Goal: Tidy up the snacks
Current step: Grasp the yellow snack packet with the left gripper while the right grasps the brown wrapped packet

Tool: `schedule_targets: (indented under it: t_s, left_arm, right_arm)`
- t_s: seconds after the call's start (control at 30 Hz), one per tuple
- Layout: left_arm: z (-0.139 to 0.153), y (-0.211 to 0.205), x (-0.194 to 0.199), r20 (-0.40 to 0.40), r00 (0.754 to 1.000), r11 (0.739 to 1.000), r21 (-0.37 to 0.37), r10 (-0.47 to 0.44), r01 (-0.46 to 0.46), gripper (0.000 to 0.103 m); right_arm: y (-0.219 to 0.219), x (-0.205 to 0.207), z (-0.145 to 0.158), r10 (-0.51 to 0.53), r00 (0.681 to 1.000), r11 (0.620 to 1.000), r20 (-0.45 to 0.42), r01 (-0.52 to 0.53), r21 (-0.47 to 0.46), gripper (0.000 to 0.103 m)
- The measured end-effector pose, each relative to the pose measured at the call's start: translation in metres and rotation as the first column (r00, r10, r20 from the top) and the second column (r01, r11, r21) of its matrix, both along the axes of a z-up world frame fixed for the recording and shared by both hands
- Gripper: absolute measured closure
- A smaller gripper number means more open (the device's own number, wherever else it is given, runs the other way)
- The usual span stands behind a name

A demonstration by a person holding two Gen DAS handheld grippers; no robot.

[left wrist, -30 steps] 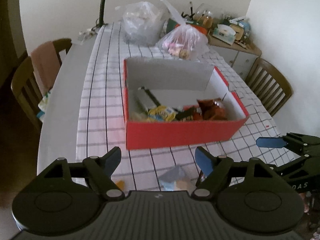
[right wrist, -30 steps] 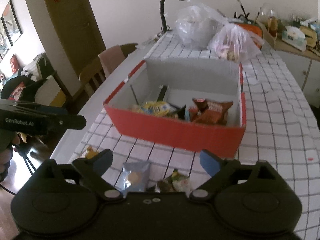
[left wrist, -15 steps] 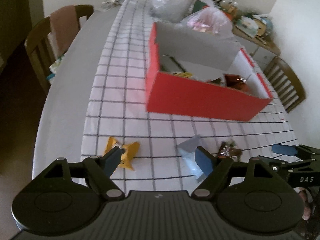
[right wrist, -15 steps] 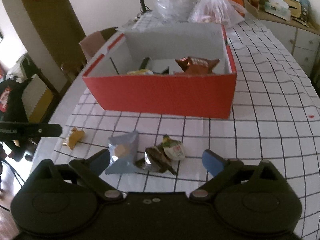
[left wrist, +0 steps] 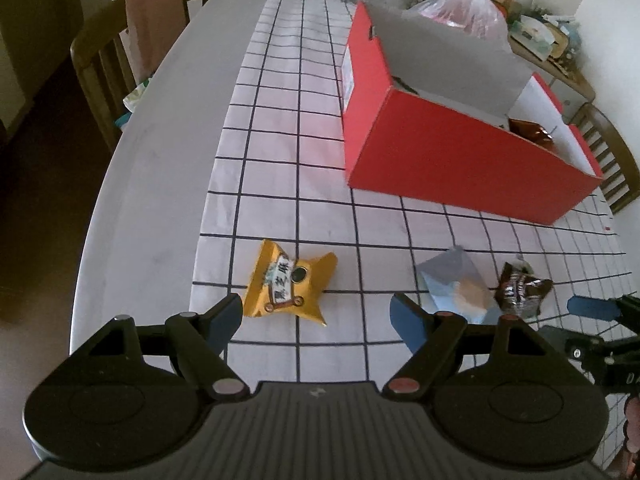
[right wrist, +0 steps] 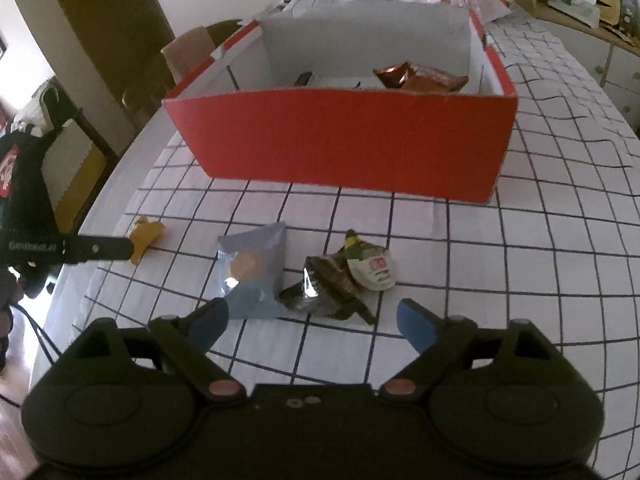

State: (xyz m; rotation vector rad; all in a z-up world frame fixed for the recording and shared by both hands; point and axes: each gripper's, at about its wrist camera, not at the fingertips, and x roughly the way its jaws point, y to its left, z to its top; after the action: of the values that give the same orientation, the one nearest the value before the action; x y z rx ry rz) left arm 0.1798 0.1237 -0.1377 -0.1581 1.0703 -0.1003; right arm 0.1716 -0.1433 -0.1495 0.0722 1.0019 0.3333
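A white cloth with a dark grid is spread over the pale rounded table. On it stands an open rectangular cardboard box, red outside and white within, in which a crinkled copper-brown foil packet is seen. In front of the box, well apart from it, loose snacks lie on the cloth: a glossy grey-blue flat pouch, touched by a crumpled dark brown foil wrapper, against which a small white-and-green sachet rests. Off to one side lies a puffed yellow pillow packet with printed characters. The left gripper is held wide open and empty just before the yellow packet. The right gripper is likewise wide open, its jaws having just been closing slightly, with nothing gripped; the pouch and wrapper lie ahead of its blue pads.
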Motion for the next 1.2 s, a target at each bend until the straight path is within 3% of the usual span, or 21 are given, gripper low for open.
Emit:
schedule_targets:
  t_s: [0.47, 0.7, 0.87, 1.1, 1.2]
  left_arm:
    - [-0.02, 0.005, 0.025, -0.058, 0.998, 1.0, -0.014, 0.013, -0.014, 0.025]
    - [-0.024, 0.002, 0.028, -0.055, 0.998, 1.0, 0.016, 0.011, -0.011, 0.038]
    - [-0.024, 0.001, 0.025, -0.041, 0.999, 0.999, 0.038, 0.005, -0.004, 0.054]
    - [-0.022, 0.002, 0.023, -0.033, 0.999, 0.999, 0.033, 0.004, -0.003, 0.058]
    - [-0.019, 0.002, 0.021, -0.027, 1.0, 1.0, 0.02, -0.002, 0.003, 0.067]
  right_arm:
    - [0.003, 0.026, -0.017, -0.099, 0.994, 0.995, -0.048, 0.1, 0.001, 0.044]
    - [0.007, 0.03, -0.022, -0.119, 0.992, 0.993, -0.053, 0.119, -0.007, 0.054]
    - [0.007, 0.03, -0.023, -0.128, 0.991, 0.992, -0.048, 0.128, -0.021, 0.063]
    - [0.008, 0.026, -0.021, -0.122, 0.992, 0.992, -0.037, 0.122, -0.02, 0.071]
    - [0.006, 0.023, -0.019, -0.126, 0.991, 0.992, -0.036, 0.126, -0.006, 0.073]
